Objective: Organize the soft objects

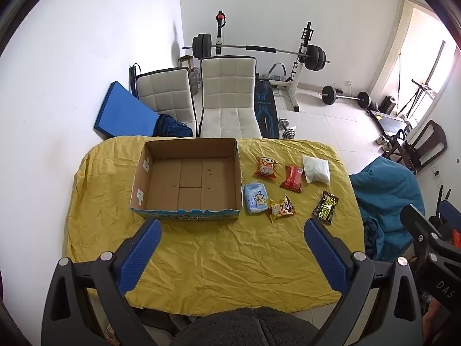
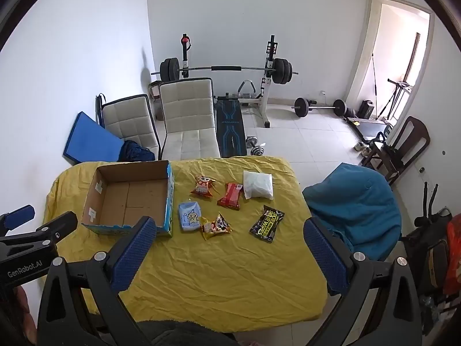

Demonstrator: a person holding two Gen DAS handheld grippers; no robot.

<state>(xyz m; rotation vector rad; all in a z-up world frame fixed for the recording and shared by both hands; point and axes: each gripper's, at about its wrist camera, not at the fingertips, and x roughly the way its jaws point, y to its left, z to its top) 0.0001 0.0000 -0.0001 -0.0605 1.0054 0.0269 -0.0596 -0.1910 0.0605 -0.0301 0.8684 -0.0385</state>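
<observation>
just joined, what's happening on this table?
Nothing is being handled yet. Both claws, left and right, hang open above the yellow tablecloth. The cardboard box has nothing in it. Six soft packets lie to its right: blue tissue pack, white pouch, red packet, black packet, and two cartoon snack bags.
</observation>
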